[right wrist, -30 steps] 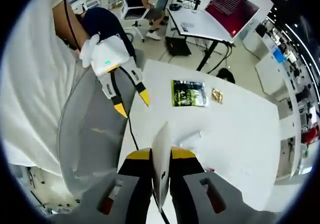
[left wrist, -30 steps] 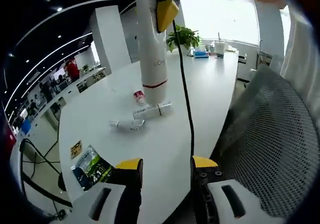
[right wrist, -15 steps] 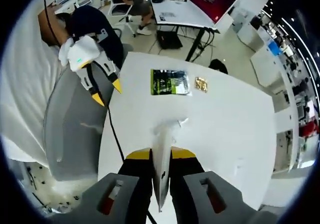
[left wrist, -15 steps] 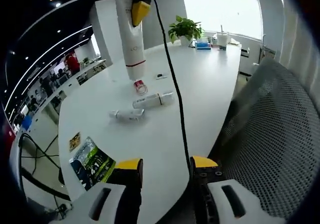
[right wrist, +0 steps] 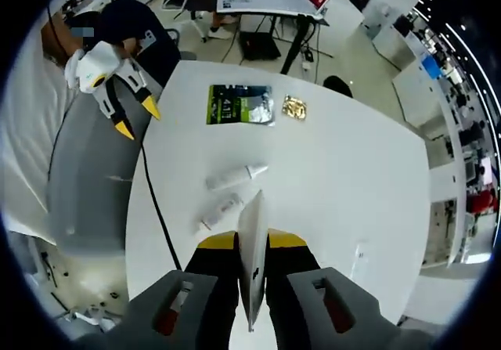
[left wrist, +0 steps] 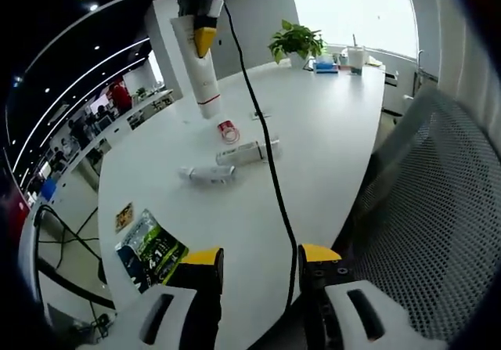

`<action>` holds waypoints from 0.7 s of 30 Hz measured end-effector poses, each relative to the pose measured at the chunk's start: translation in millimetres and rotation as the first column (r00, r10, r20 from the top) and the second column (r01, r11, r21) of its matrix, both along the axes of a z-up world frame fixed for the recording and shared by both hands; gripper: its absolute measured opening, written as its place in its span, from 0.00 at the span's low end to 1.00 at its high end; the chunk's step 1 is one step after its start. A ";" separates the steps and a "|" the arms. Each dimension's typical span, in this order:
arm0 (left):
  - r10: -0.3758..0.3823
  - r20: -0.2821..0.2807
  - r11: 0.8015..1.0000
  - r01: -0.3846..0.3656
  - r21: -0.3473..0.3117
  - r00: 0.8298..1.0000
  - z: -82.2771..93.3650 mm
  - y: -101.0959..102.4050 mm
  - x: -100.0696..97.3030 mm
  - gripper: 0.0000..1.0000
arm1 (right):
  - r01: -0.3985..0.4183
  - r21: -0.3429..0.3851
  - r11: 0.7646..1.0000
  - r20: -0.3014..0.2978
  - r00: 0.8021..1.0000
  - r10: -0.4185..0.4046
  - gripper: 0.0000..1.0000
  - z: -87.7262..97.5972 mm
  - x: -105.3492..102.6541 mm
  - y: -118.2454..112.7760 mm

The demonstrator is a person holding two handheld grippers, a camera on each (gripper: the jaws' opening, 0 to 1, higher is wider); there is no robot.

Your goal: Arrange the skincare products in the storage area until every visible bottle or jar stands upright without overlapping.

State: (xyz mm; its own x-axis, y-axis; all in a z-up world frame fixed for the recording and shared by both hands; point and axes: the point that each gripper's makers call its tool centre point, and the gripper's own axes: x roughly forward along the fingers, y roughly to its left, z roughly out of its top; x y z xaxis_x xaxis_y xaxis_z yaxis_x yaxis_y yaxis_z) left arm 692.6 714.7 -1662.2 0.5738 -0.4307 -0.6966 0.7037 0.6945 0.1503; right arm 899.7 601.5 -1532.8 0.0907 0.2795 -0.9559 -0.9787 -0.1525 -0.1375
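While our right gripper holds the tall white squeeze tube with a red band clamped between its fingers above the white table, our left gripper hangs open near the table's edge. Two small white tubes and a red-capped jar lie on the table.

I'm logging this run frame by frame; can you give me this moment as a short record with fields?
surface: white table
right gripper: shut on a white squeeze tube with a red band, held in the air over the table
left gripper: open, holding nothing, at the near table edge
lying down: two white tubes, side by side, apart
also near them: small red and white jar
other items: green printed pouch, small gold packet
cable: black cord across the table
beside table: grey mesh chair
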 end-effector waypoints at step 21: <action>0.046 -0.002 0.998 -0.046 0.044 0.999 -5.0 10.7 4.4 0.37 | 0.058 -0.012 0.998 -0.007 0.998 -0.058 0.09 -34.6 71.3 7.2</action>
